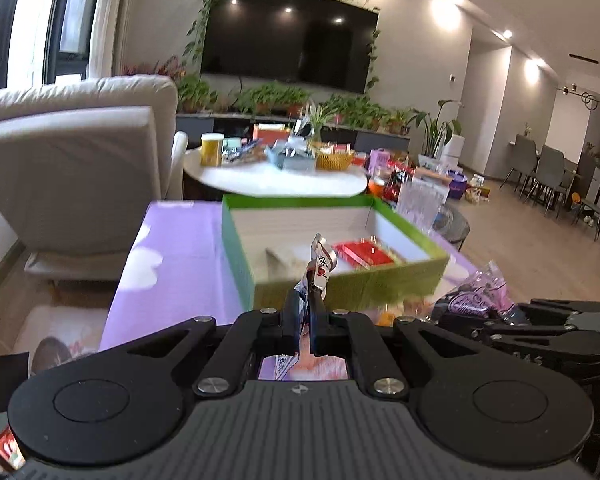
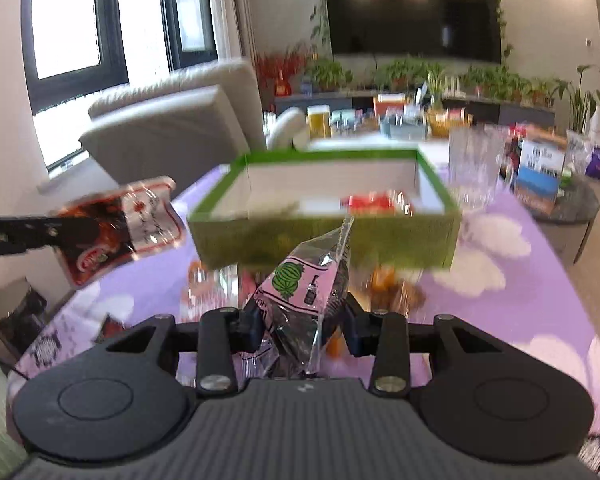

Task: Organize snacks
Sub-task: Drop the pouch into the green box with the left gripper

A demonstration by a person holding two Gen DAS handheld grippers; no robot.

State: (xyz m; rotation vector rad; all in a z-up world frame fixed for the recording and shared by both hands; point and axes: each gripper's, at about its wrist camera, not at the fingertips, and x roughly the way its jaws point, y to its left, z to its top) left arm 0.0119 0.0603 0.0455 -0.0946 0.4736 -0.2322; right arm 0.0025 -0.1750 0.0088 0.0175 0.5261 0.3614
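A green box [image 1: 348,284] with a white inside stands on the purple tablecloth, holding a red packet [image 1: 364,254]. My left gripper [image 1: 305,304] is shut on a red and clear snack packet [image 1: 320,266], held edge-on just before the box's near wall. The same packet [image 2: 120,228] and the left gripper [image 2: 60,230] show at the left of the right wrist view. My right gripper [image 2: 300,320] is shut on a pink bag with a watermelon print [image 2: 304,292], held above the table before the green box [image 2: 328,240]. That pink bag [image 1: 480,296] also shows in the left wrist view.
Loose snacks [image 2: 388,288] lie on the tablecloth [image 2: 520,300] before the box. A clear plastic container [image 2: 476,164] stands right of the box. A beige armchair [image 1: 72,160] is at left. A round table [image 1: 284,180] with snacks and jars is behind the box.
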